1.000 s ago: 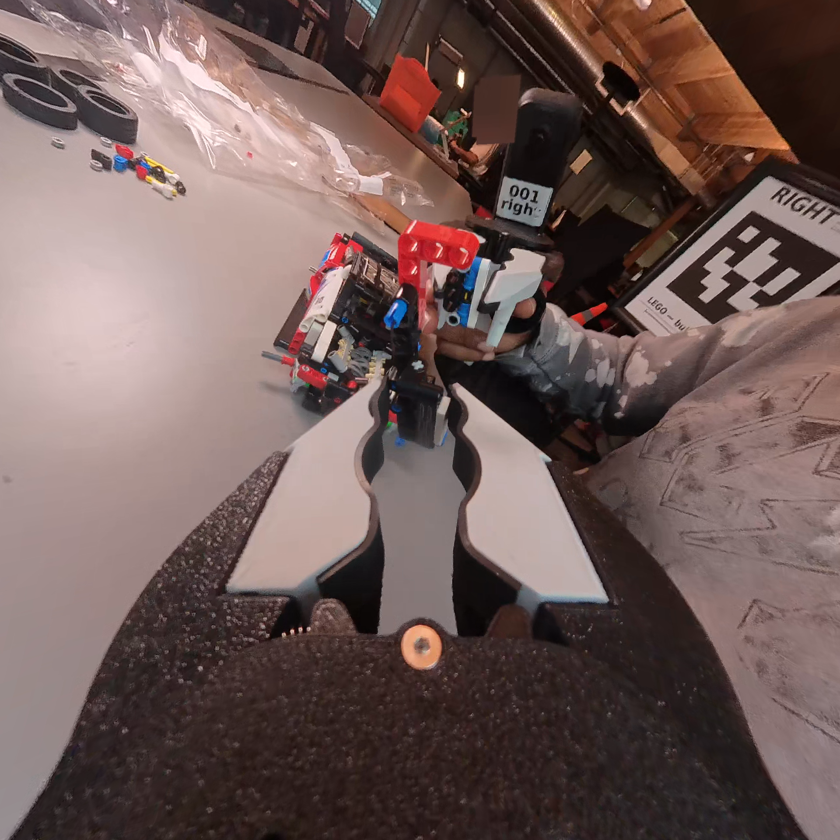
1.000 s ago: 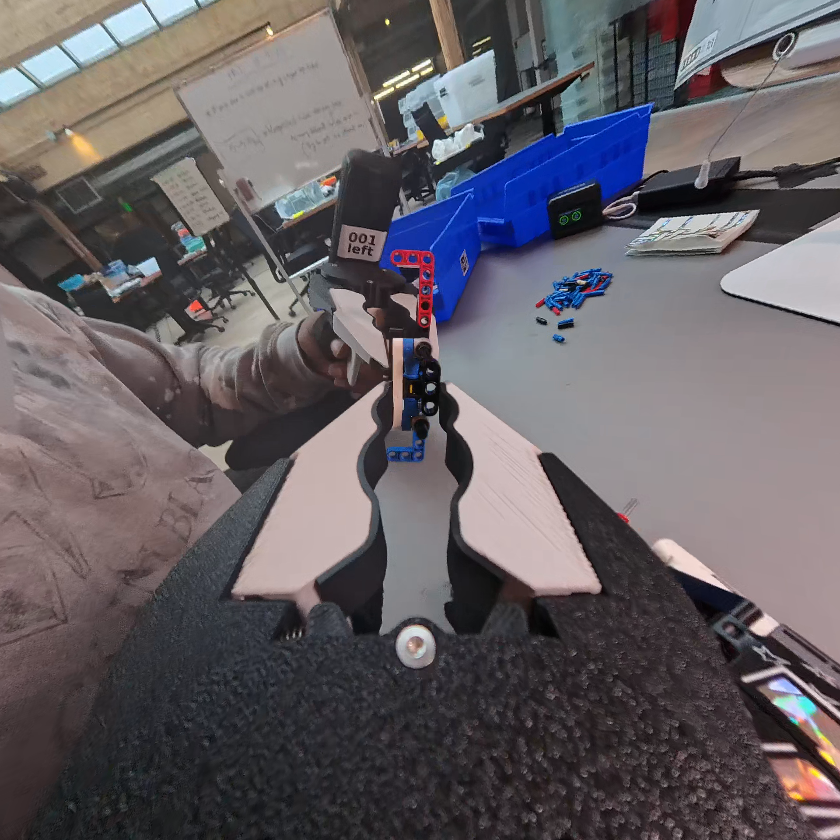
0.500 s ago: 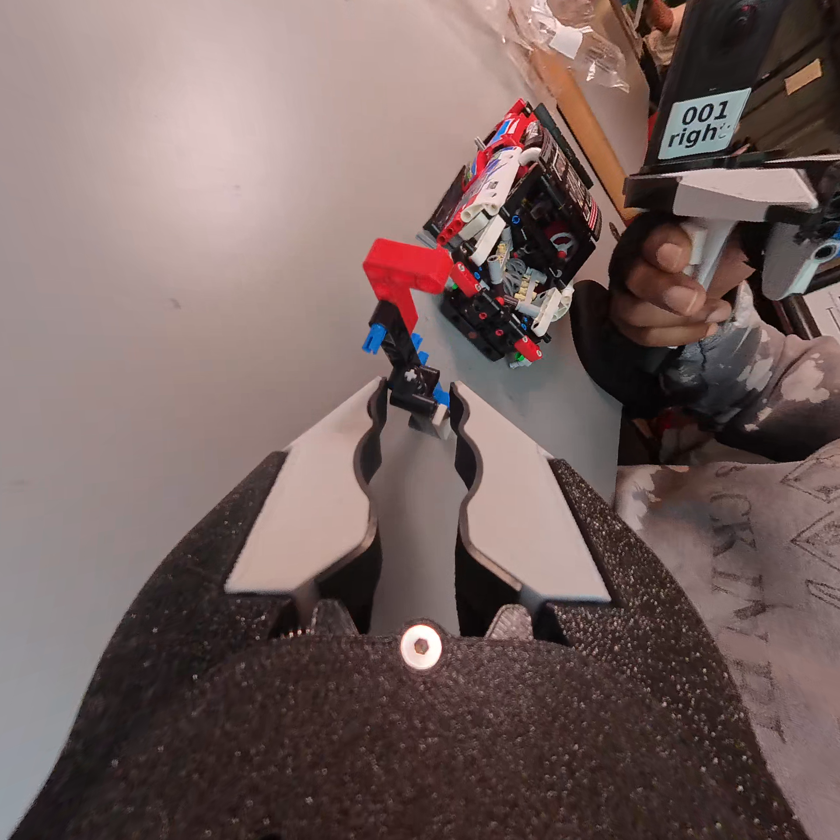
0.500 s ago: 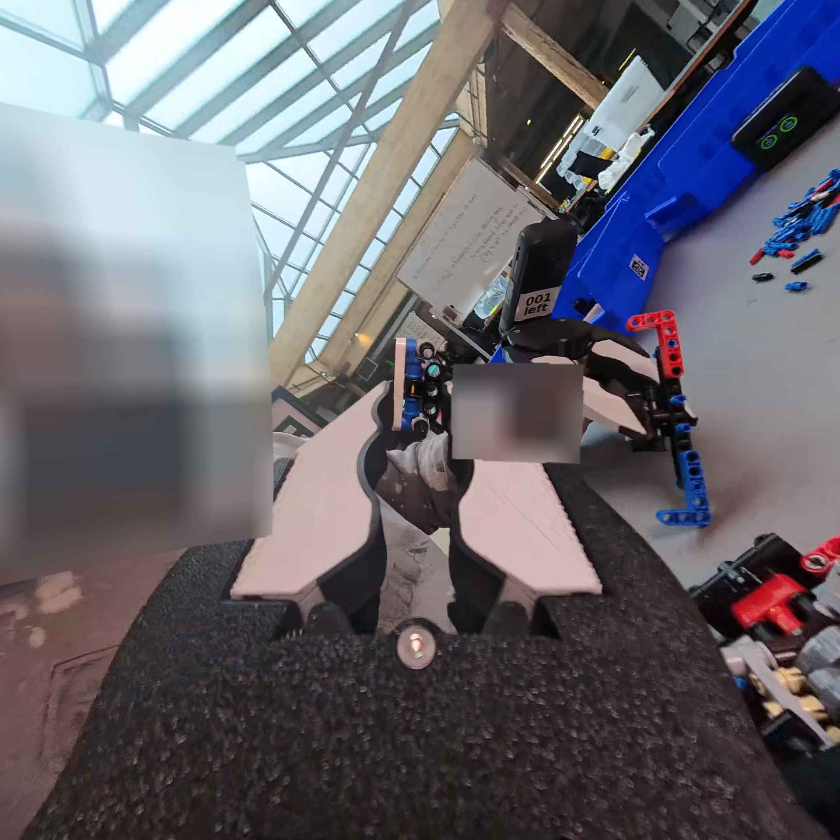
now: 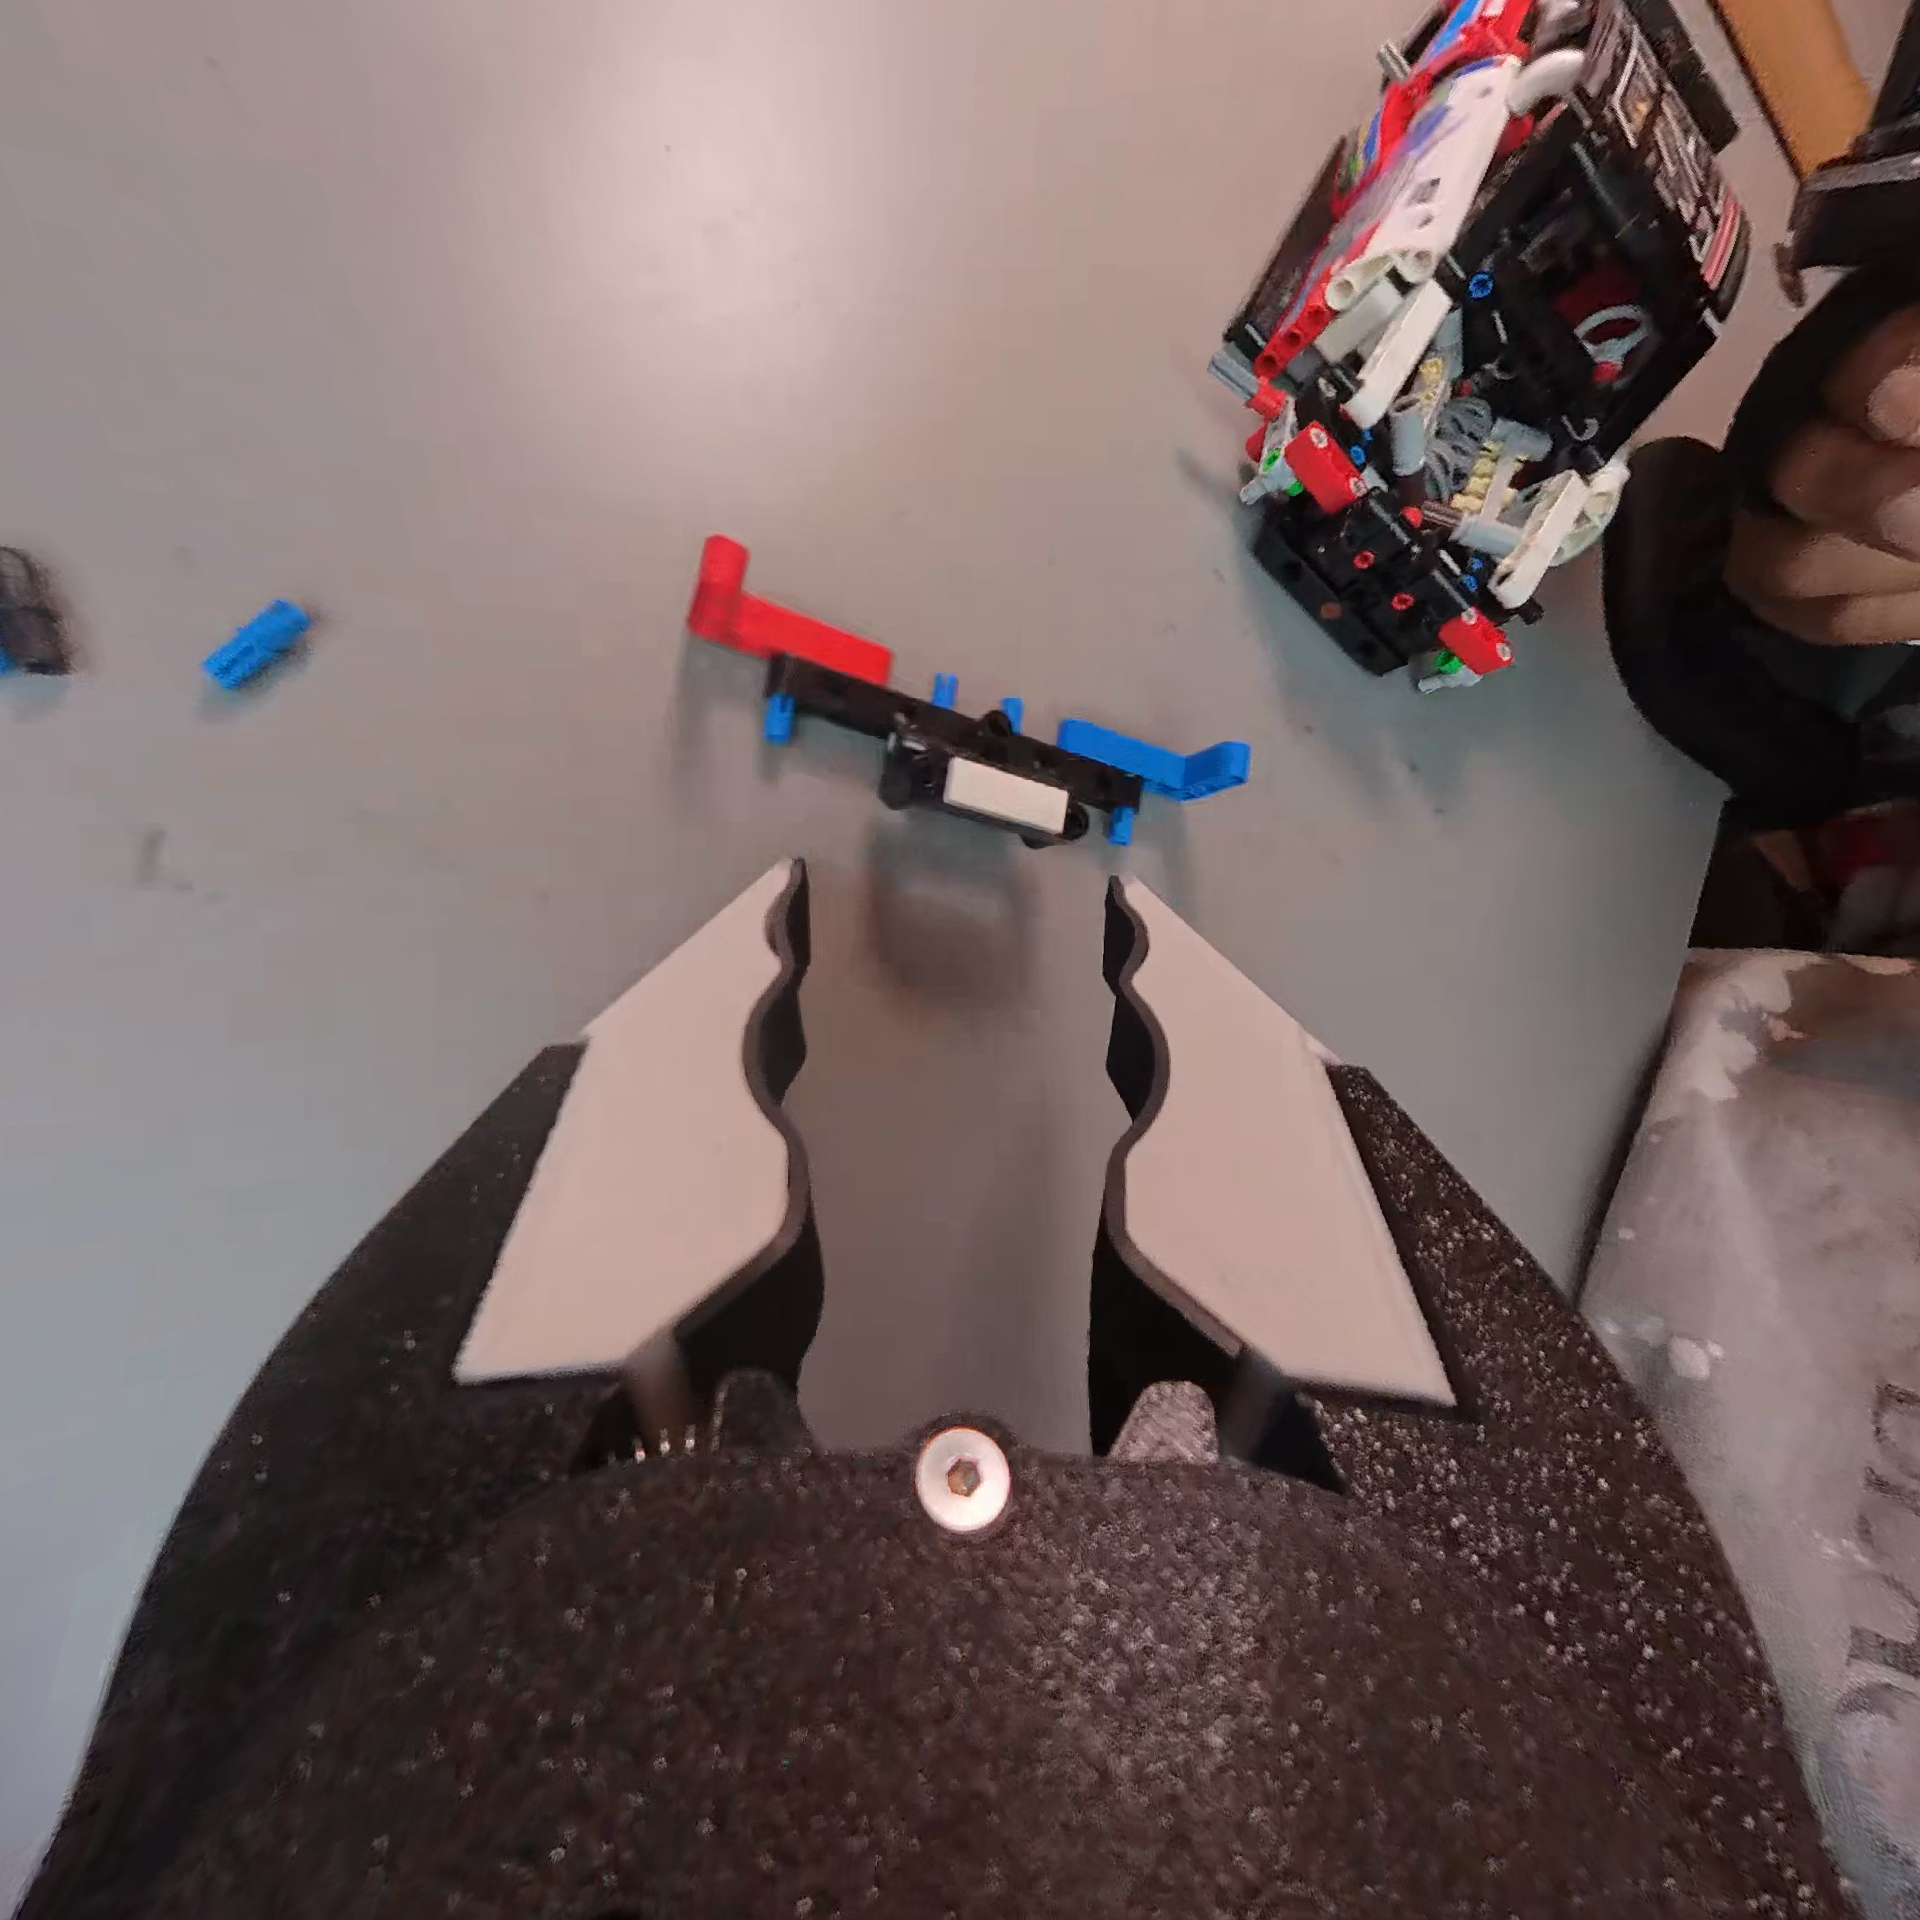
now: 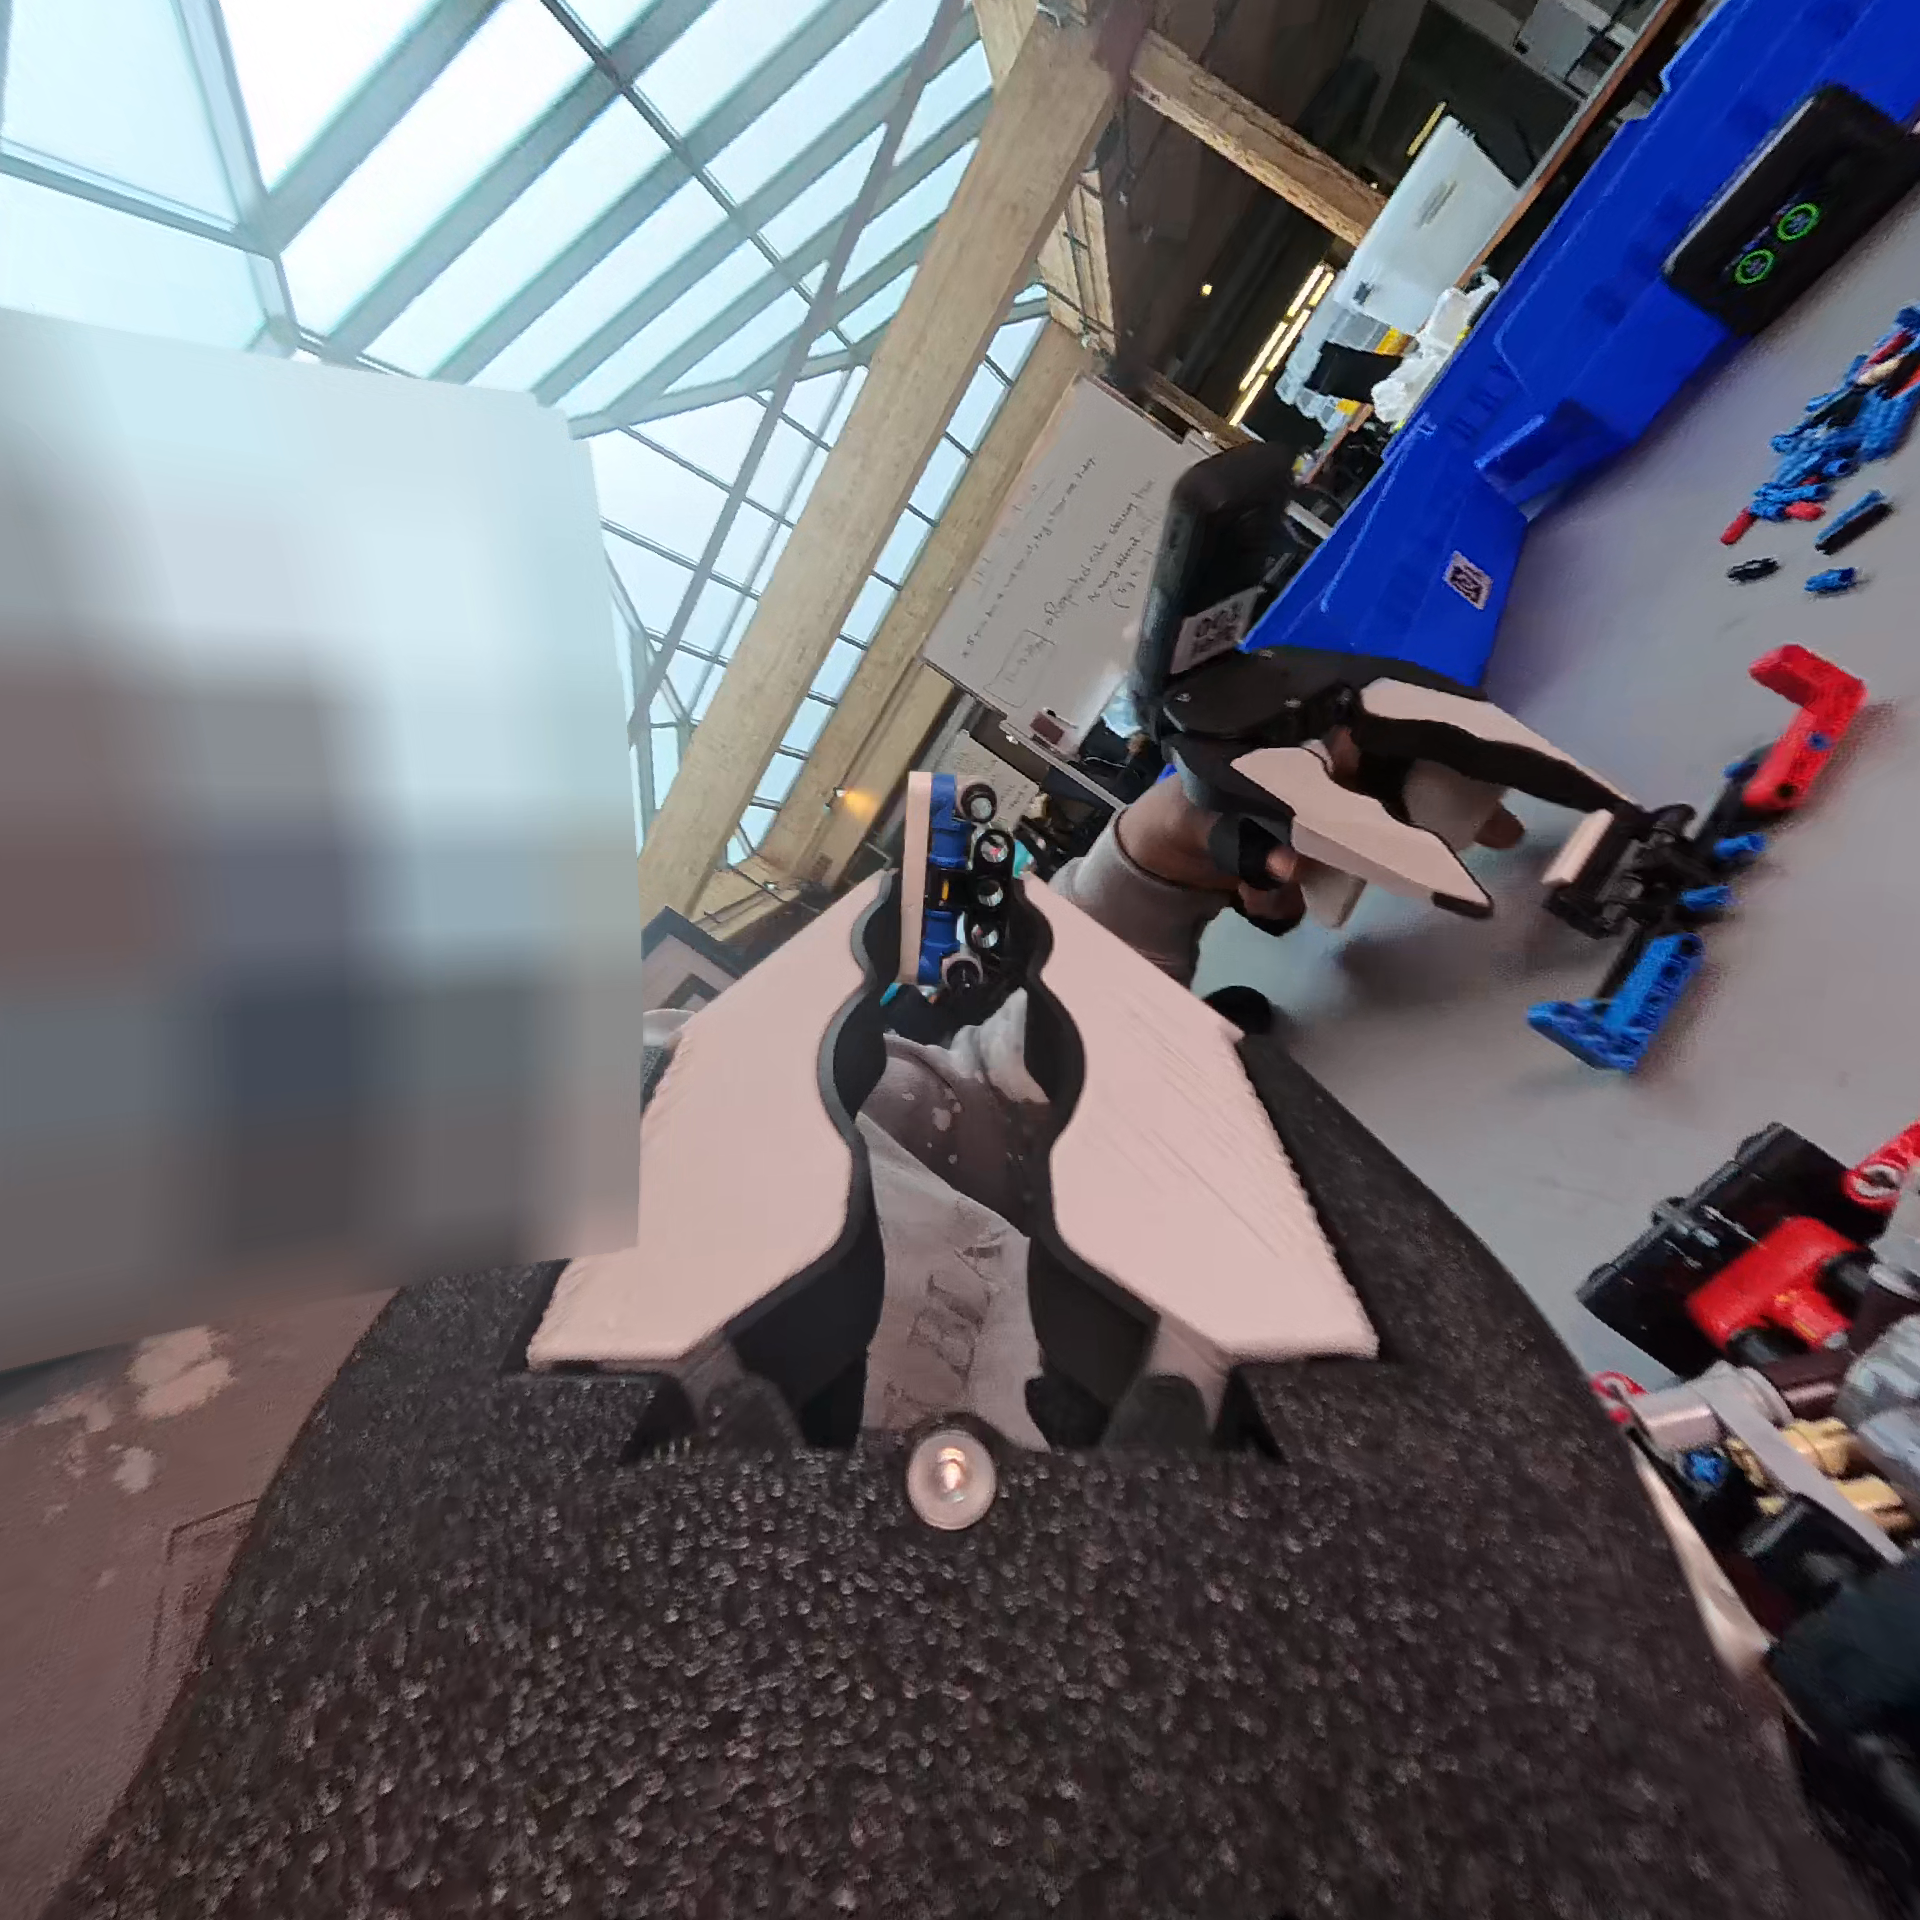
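A long brick assembly [image 5: 966, 717] with a red L-piece, a black beam, a white tile and a blue L-piece lies flat on the grey table [image 5: 416, 312], just past my left gripper [image 5: 951, 883], which is open and empty. The assembly also shows in the right wrist view [image 6: 1683, 862] with the left gripper beside it. My right gripper [image 6: 961, 925] is raised off the table and shut on a small white, blue and black brick piece [image 6: 951, 883].
A part-built red, white and black model car [image 5: 1475, 332] stands at the far right, also in the right wrist view [image 6: 1766, 1299]. A loose blue pin [image 5: 255, 644] lies left. Blue bins [image 6: 1558, 436] and scattered small bricks [image 6: 1839, 457] sit beyond. A person's sleeve [image 5: 1787, 1351] is at right. My left gripper is the nearer one to the loose blue pin [image 5: 255, 644]: about 9 centimetres, against 30 centimetres. Look for it in the right wrist view [image 6: 1816, 579] too.
My left gripper lowered the long assembly to the table, opened and let it go. My right gripper pulled away from it with the small piece and lifted upward.
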Available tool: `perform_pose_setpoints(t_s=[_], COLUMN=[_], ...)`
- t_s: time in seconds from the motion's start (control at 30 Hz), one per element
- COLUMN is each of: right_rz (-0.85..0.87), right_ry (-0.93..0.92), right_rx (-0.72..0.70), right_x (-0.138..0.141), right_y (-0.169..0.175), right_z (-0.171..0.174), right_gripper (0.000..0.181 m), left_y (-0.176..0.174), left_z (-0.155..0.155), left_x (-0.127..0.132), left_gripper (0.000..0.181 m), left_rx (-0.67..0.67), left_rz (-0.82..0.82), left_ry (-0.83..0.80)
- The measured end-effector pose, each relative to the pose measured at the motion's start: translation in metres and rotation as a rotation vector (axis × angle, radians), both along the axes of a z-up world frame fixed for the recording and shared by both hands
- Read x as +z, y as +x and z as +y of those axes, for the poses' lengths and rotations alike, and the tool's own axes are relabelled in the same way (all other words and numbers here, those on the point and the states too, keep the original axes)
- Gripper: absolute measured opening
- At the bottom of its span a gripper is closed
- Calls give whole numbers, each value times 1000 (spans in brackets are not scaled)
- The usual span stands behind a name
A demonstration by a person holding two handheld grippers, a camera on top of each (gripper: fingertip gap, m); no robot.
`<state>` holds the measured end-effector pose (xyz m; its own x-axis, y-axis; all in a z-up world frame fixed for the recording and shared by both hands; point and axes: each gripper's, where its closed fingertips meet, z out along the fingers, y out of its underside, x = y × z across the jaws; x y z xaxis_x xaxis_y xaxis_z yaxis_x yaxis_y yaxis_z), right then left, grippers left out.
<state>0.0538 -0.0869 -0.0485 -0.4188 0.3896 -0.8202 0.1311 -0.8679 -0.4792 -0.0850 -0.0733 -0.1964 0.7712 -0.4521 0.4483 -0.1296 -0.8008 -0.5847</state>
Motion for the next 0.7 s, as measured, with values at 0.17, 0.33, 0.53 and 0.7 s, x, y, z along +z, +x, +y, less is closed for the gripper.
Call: perform_pose_setpoints(t_s=[0.17, 0.33, 0.53, 0.7], right_rz=[-143, -206, -235, -240], right_ry=[67, 1, -30, -58], right_rx=[-21, 11, 48, 53], right_x=[-18, -26, -35, -40], right_y=[-3, -16, -26, -28], right_z=[0, -8, -23, -25], right_gripper=[20, 20, 20, 20], left_y=[6, 96, 132, 128], left_z=[2, -26, -31, -30], left_x=[56, 95, 96, 99], left_gripper=[54, 57, 51, 42], left_rx=[-62, -327, -360, -335], left_rz=[-4, -53, -35, -32], left_ry=[322, 709, 820, 844])
